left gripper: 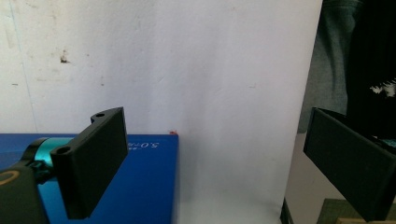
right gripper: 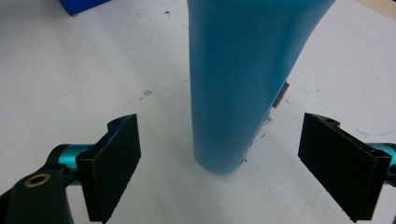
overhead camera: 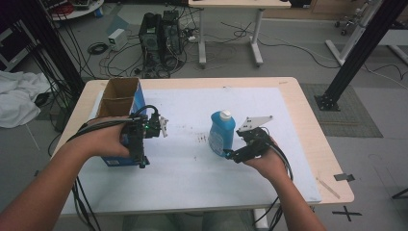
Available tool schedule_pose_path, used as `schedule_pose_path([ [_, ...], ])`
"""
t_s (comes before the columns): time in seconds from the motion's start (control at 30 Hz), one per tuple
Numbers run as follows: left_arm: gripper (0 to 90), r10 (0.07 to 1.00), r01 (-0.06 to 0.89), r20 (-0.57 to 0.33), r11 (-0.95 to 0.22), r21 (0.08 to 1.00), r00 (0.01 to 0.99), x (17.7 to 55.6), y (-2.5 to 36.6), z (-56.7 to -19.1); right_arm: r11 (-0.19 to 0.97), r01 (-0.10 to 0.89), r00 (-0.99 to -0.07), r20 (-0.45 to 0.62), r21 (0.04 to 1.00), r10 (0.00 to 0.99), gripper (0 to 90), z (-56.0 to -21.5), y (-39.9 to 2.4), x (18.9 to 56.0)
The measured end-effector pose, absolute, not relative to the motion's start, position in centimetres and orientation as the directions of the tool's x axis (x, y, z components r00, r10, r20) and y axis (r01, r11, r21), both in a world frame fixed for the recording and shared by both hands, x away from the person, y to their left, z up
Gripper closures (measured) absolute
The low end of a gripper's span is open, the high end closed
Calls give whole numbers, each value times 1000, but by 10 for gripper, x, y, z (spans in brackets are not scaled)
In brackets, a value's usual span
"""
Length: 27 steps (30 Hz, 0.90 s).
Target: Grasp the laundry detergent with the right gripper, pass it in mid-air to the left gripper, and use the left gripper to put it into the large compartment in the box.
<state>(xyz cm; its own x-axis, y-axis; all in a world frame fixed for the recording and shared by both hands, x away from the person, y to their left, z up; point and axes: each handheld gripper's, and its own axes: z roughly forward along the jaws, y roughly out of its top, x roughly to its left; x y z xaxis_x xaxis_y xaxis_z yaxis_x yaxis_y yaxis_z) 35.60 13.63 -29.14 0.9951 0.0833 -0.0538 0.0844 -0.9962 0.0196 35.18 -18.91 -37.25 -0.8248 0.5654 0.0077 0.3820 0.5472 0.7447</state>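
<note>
blue bottle (right gripper: 243,84) upright on white sheet (overhead camera: 202,173), framed by right gripper (right gripper: 219,163); grasp step pending.
jaws spread wide either side of bottle, not touching; likely next: advance until pads flank the body, then close squarely. left gripper (left gripper: 210,163) also spread, clamping nothing, poised beside blue box (left gripper: 140,186) with open cardboard top at table's left. print on box partly legible, reads roughly "5.0"; bottle label unreadable.
</note>
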Motion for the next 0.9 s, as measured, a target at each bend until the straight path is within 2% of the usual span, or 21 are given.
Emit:
schedule_pose_path([
  [0.57, 64, 89, 90, -53, -996, 27, 995, 350, 142, -292, 502, 393, -773, -19, 770, 634, 121, -390, -169, 364],
  [0.73, 64, 85, 85, -35, -996, 24, 996, 349, 144, -288, 459, 424, -741, 8, 781, 671, 121, -395, -164, 363],
  [0.9, 64, 90, 91, -43, -995, 33, 995, 349, 146, -289, 448, 407, -733, -7, 796, 680, 121, -396, -161, 364],
])
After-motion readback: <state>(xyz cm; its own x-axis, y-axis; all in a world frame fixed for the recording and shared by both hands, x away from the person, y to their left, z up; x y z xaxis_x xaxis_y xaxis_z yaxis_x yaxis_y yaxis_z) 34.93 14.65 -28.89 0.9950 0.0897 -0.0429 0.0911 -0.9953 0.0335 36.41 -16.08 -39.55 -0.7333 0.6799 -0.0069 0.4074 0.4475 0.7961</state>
